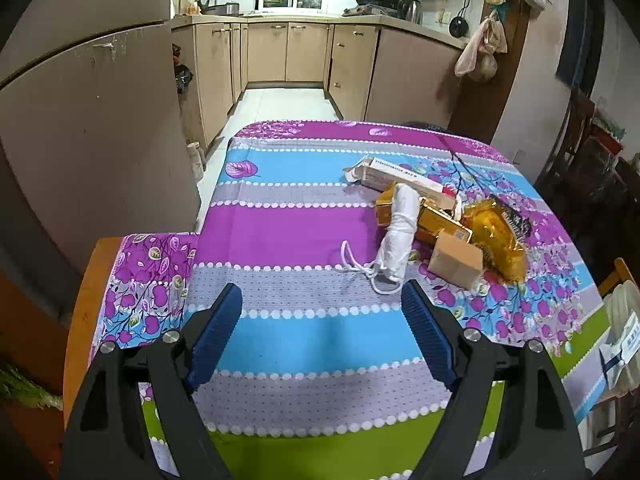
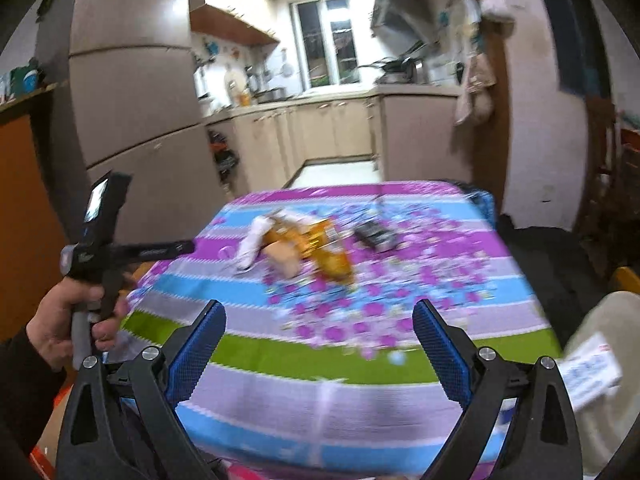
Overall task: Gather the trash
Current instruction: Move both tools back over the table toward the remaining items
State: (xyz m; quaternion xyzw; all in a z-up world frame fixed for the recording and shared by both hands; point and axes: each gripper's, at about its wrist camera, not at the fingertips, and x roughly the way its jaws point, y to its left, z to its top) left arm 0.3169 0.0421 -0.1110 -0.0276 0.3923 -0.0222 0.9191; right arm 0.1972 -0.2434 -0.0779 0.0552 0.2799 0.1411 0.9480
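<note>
Your table (image 1: 304,224) fills both views, draped in a striped cloth of purple, blue, grey and green. The trash sits in one heap toward its far right: a crumpled yellow wrapper (image 1: 498,236), a long white carton (image 1: 404,178) behind it, a white bag (image 1: 396,232) with loose drawstrings lying across a gold box (image 1: 438,220), and a small brown cardboard box (image 1: 456,260) at the front. Your left tongs (image 1: 322,330) are spread wide over the near stripes, holding nothing, touching nothing, the white drawstrings just ahead of the right fingertip. Your right tongs (image 2: 319,340) are spread just as wide and hold nothing, hanging above the near edge, well short of the heap. That view is blurred, so the dark flat item (image 2: 376,234) beside the wrapper could be a small packet.
</note>
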